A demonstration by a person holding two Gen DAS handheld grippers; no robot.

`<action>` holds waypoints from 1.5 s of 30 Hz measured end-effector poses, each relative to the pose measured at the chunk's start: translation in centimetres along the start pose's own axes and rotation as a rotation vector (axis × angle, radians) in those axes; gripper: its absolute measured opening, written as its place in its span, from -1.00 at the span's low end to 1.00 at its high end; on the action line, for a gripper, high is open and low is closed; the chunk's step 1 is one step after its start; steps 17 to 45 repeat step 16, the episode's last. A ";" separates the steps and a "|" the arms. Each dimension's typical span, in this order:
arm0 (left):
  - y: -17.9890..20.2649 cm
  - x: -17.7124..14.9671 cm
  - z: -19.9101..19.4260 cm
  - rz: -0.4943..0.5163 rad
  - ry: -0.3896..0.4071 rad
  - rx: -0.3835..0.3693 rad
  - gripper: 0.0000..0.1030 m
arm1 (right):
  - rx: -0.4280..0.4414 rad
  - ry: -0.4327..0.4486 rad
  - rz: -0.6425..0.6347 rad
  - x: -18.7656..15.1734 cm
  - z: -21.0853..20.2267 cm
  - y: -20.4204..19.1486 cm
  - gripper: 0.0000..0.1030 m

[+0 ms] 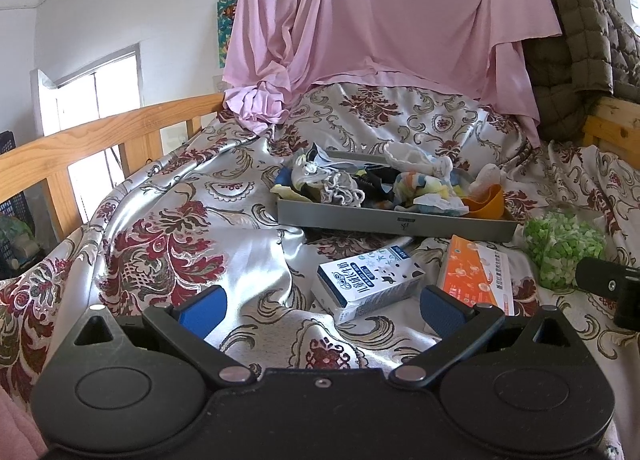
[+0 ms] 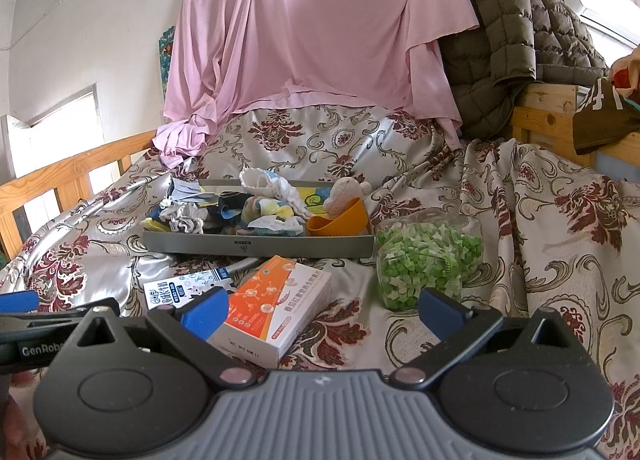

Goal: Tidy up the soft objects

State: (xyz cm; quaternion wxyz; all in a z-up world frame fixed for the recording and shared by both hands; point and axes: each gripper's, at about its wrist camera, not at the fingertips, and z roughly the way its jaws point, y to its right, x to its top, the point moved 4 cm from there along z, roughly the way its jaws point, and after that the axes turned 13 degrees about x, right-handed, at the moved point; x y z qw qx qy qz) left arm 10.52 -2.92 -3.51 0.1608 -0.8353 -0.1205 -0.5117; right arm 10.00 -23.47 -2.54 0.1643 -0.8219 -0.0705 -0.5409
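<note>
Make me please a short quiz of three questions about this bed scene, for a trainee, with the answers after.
1. True or false: the left tongs and the right tongs both stand open and hold nothing.
2. Which thing lies right of the orange and white cardboard box?
A. the transparent plastic bag of green and white pieces
B. the blue and white milk carton
C. the hanging pink cloth sheet
3. Fill in: the small mixed socks and cloths lie piled in the shallow grey rectangular ____.

Key: 1 true; 2 A; 3 tray.
</note>
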 end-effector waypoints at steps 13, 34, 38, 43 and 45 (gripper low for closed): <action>-0.2 0.2 0.1 -0.006 -0.003 -0.036 0.99 | 0.001 -0.001 -0.001 -0.1 0.1 0.0 0.99; -0.2 0.3 0.1 -0.005 -0.003 -0.037 0.99 | 0.000 -0.001 -0.001 -0.1 0.1 -0.1 0.99; -0.2 0.3 0.1 -0.005 -0.003 -0.037 0.99 | 0.000 -0.001 -0.001 -0.1 0.1 -0.1 0.99; -0.2 0.3 0.1 -0.005 -0.003 -0.037 0.99 | 0.000 -0.001 -0.001 -0.1 0.1 -0.1 0.99; -0.2 0.3 0.1 -0.005 -0.003 -0.037 0.99 | 0.000 -0.001 -0.001 -0.1 0.1 -0.1 0.99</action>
